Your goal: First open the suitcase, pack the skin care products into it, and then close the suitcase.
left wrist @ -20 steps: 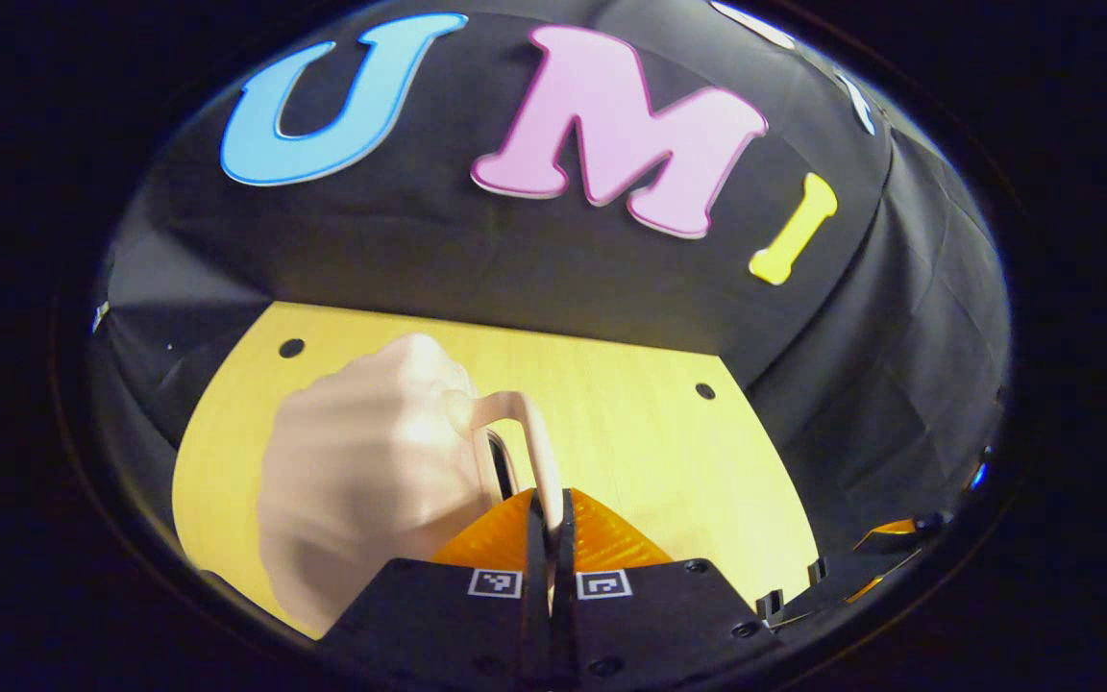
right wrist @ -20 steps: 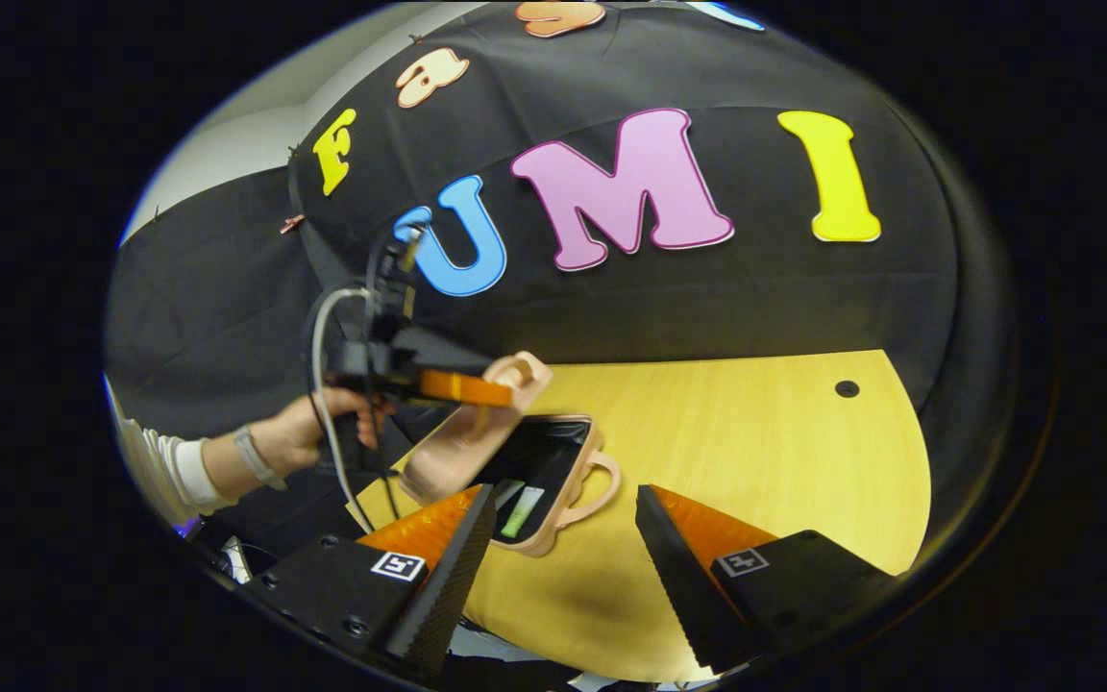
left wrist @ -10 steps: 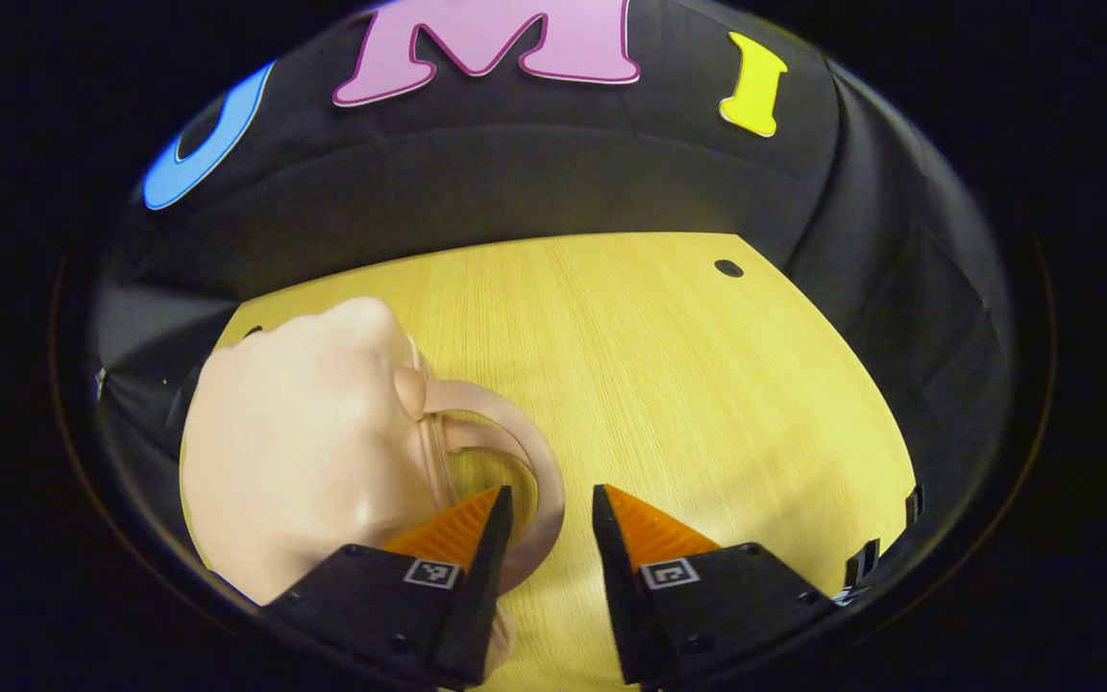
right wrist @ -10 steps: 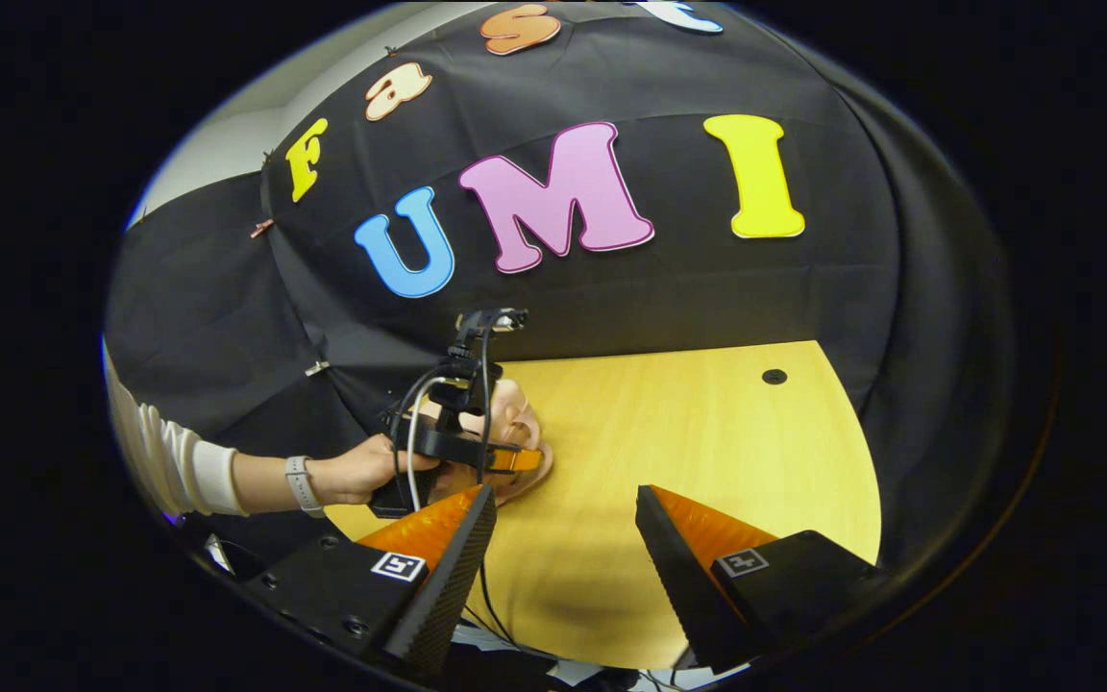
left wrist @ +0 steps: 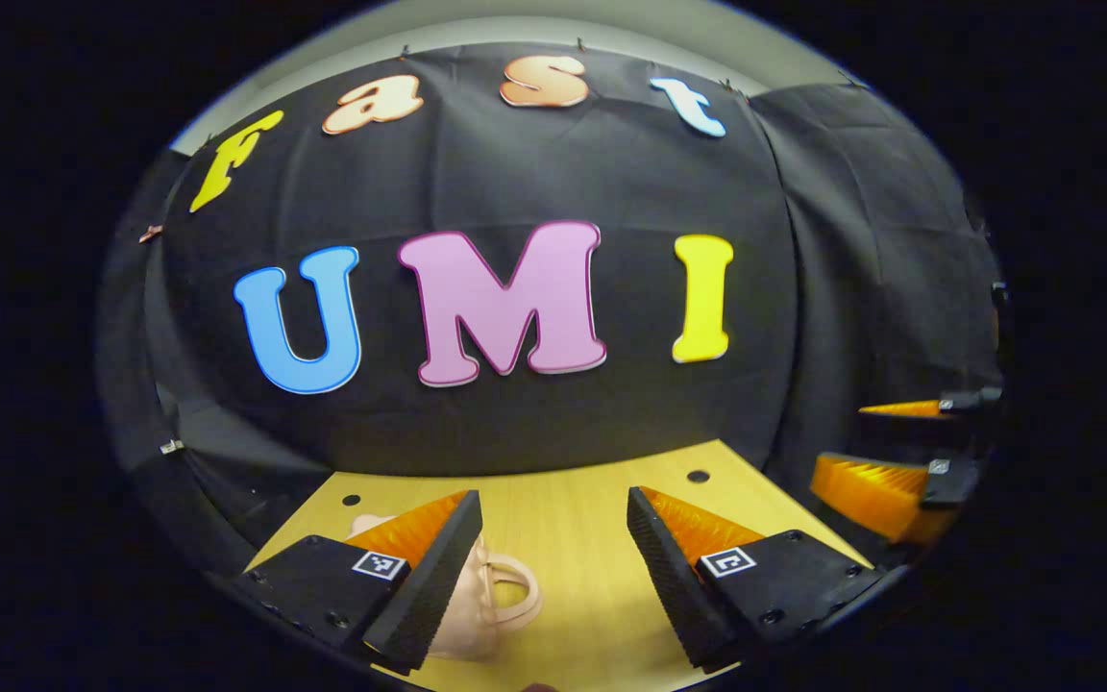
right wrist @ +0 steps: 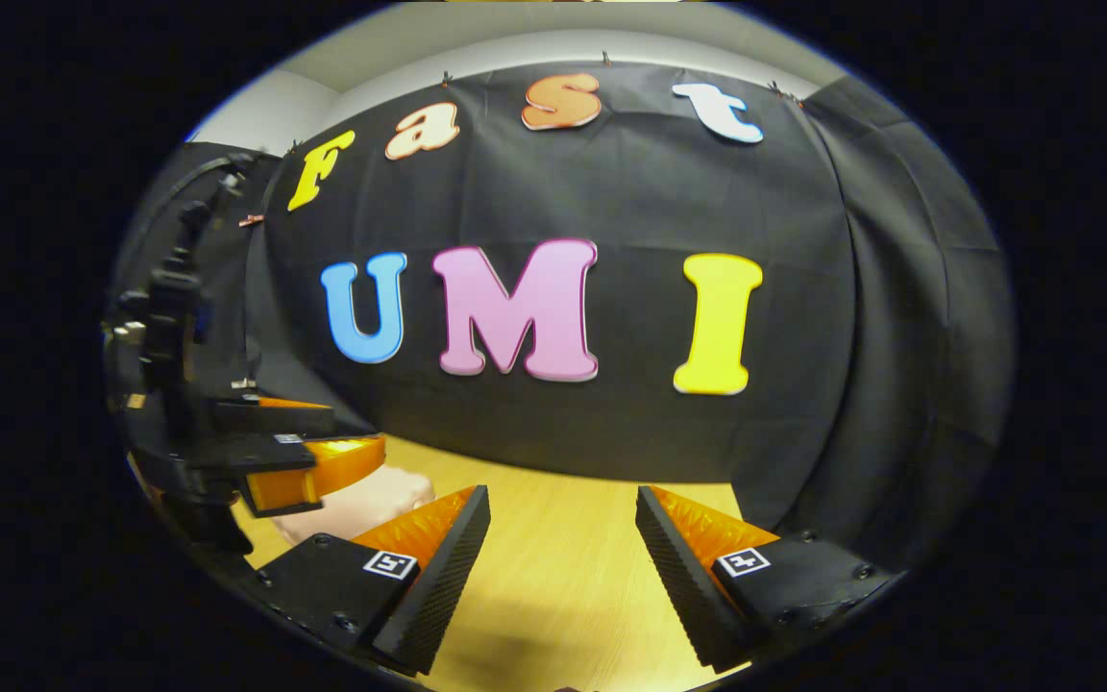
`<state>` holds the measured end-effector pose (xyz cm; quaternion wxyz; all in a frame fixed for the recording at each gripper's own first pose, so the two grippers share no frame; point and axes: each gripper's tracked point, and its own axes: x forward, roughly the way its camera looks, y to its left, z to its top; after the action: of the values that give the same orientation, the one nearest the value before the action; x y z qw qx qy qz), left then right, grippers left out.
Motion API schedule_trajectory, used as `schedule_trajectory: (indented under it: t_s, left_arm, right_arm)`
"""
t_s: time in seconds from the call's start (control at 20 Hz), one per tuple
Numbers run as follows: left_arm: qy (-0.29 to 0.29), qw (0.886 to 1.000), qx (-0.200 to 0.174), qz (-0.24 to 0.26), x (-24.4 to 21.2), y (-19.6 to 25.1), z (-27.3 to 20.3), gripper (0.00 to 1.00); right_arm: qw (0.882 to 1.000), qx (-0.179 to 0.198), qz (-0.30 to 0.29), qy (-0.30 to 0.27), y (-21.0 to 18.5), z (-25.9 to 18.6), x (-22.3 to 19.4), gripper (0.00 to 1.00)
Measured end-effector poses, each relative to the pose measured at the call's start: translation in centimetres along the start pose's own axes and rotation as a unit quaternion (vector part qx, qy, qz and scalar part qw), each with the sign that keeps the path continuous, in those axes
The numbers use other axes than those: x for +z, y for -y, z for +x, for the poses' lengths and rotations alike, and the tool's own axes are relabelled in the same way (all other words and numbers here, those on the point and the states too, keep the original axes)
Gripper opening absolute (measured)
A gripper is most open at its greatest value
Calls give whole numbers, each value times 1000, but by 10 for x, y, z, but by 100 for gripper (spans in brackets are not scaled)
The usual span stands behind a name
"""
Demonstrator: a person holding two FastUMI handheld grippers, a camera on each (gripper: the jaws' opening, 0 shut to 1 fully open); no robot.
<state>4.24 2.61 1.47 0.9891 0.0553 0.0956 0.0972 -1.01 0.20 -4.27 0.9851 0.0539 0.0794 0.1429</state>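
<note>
The pink suitcase [left wrist: 477, 615] lies on the wooden table [left wrist: 582, 538] with its lid down and its looped handle [left wrist: 520, 598] toward me. It sits just below and behind the left finger of my left gripper [left wrist: 549, 509], which is open, holds nothing and hangs above the case. In the right gripper view a corner of the suitcase [right wrist: 371, 505] shows at the lower left. My right gripper [right wrist: 563, 500] is open and empty over bare table [right wrist: 553, 586]. The skin care products are hidden.
The black cloth wall stands close behind the table in both views. The right gripper [left wrist: 839, 442] shows at the far right of the left gripper view, open. The left gripper [right wrist: 356, 428] shows at the left of the right gripper view, above the suitcase.
The left gripper lowered the suitcase lid by its handle, let go and opened. Both grippers then rose and tilted up, so the suitcase dropped to the bottom of each view.
</note>
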Motion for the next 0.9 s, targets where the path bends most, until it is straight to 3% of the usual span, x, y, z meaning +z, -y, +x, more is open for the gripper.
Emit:
schedule_trajectory:
  t_s: [0.1, 0.25, 0.5, 0.9]
  left_arm:
    - [31, 999, -15, -13, 30, 5, -21, 95]
    - [52, 998, -19, 25, 36, -3, -40, 95]
    - [48, 998, -27, -18, 29, -8, -36, 95]
    - [72, 996, -52, -12, 42, -11, -37, 97]
  right_arm:
    - [999, -20, -8, 30, -5, 2, 26, 96]
    - [998, -24, 5, 53, -31, -4, 49, 96]
    - [994, -54, -48, 82, -49, -11, 68, 97]
    - [991, -101, -57, 65, -45, -19, 64, 96]
